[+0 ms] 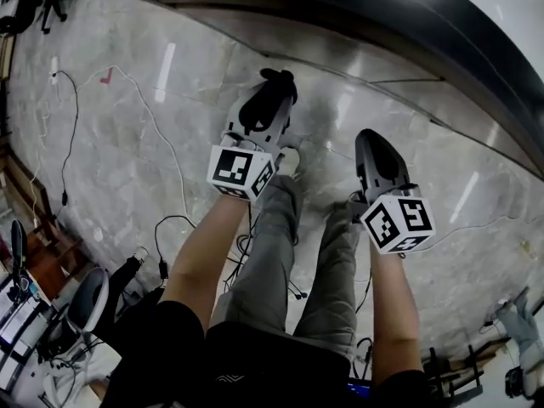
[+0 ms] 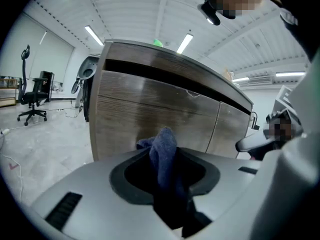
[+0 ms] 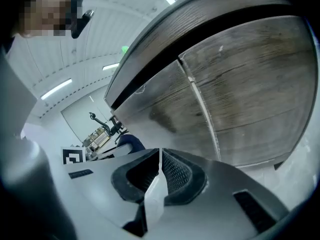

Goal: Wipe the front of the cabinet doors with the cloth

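A dark blue cloth [image 2: 163, 148] stands up between the jaws of my left gripper [image 2: 164, 156], which is shut on it. In the head view the cloth [image 1: 278, 78] shows as a dark bunch at the tip of the left gripper [image 1: 270, 92], a short way from the cabinet [image 1: 357, 32]. The wood-grain cabinet doors [image 2: 155, 119] fill the middle of the left gripper view, with a dark gap under the top. My right gripper [image 3: 160, 156] is shut with nothing in it, and it faces the doors [image 3: 240, 99] near their seam. The right gripper [image 1: 371, 141] hangs lower right in the head view.
I stand on a grey marble floor [image 1: 127, 126] with loose cables [image 1: 161, 147] trailing over it. An office chair [image 2: 31, 91] stands far left of the cabinet. More chairs and gear [image 1: 81, 304] crowd the lower left near my legs.
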A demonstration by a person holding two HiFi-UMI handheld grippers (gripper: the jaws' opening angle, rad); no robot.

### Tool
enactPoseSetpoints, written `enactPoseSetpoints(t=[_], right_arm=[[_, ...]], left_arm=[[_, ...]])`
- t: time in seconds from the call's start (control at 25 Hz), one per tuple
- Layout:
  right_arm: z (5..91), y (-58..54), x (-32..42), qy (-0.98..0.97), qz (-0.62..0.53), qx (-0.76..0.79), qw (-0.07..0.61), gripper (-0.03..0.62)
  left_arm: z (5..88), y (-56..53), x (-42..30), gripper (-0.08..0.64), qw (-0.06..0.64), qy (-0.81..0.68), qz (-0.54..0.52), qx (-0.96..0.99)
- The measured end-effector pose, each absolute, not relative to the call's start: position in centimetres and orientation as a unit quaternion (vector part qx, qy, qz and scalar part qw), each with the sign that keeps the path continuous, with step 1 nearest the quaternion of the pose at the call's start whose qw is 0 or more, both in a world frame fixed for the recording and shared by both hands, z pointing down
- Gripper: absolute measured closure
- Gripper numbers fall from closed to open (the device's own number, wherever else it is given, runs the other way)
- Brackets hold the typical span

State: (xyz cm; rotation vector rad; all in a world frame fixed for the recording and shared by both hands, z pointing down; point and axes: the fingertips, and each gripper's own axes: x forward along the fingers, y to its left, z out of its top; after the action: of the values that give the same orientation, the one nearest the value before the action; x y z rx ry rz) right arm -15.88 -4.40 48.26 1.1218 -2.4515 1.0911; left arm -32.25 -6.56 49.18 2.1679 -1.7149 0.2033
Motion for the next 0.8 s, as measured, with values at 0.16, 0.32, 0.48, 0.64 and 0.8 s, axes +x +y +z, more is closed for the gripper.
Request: enactPoseSetpoints(t=[0.16, 0.32, 0.48, 0.64, 0.8], right_arm=[[49.1, -4.5, -20.2, -0.844, 0.374, 0.362, 0.129, 0.551], [49.6, -4.6, -24.0, -0.851, 0.373, 0.342, 0.138, 0.551], [50.0, -5.0, -26.6, -0.856, 0.373, 0.328, 0.145, 0.551], [50.4, -5.4, -28.0, -0.858, 0.374, 0.32, 0.15, 0.551], [50.1, -5.7, -28.4, -0.861, 0.37, 0.314, 0.153, 0.551]], left_arm=[[50.3, -6.0, -36.9, 0.43, 0.189, -0.627, 0.075, 0.752], [51.1, -6.1, -40.6, 0.43, 0.187, -0.643, 0.078, 0.738], [51.6, -7.5, -42.9, 0.43, 0.183, -0.648, 0.078, 0.735], [52.1, -9.0, -43.9, 0.43, 0.176, -0.65, 0.079, 0.735], [52.0, -10.1, -43.9, 0.43, 0.17, -0.652, 0.074, 0.735]])
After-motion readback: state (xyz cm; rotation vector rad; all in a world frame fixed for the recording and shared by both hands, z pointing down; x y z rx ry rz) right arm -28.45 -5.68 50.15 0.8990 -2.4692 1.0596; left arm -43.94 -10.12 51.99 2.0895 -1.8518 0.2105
